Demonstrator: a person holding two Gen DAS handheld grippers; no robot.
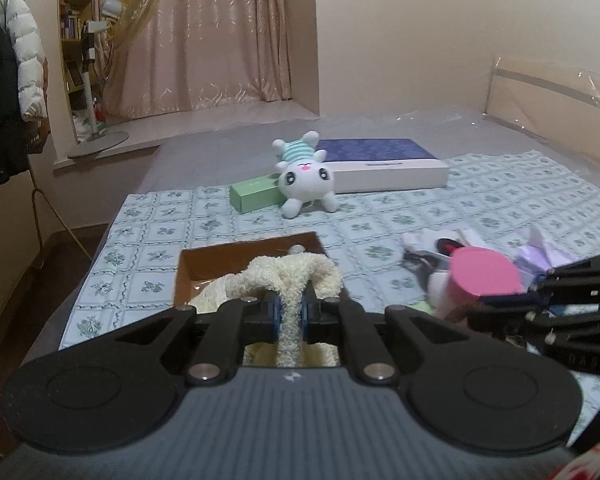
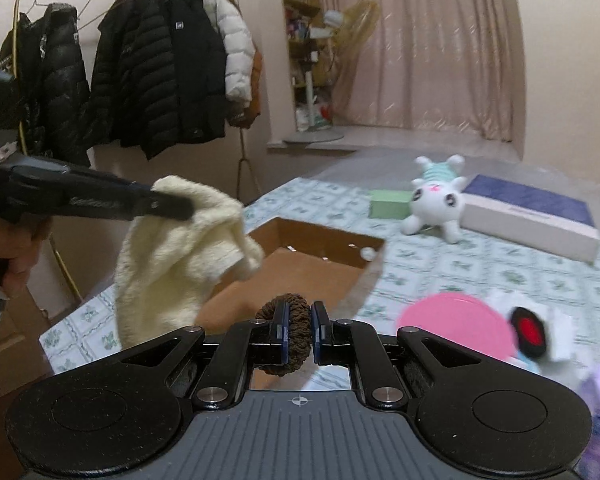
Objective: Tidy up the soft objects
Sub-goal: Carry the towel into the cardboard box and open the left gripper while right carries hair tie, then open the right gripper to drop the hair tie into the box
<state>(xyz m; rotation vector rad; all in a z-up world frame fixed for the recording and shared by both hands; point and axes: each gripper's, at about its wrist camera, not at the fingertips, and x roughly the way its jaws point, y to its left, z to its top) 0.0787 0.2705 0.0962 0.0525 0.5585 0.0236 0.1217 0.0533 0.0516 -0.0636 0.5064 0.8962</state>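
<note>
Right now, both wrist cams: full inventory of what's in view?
fluffy cloth: 1, cream, hanging from left gripper over the box
scrunchie: 1, brown, in right gripper
cardboard box: 1, brown, open, on bed
plush bunny: 1, white, by the far boxes
green box: 1, left of bunny
flat box: 1, white with blue top, right of bunny
pink disc: 1, in blurred clutter
coat rack: 1, dark coats, one white
left gripper: shut on cloth
right gripper: shut on scrunchie

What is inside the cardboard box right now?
In the cardboard box, only a small white ball near the far wall shows. The cream towel held by the left tool hides its near-left corner.
</note>
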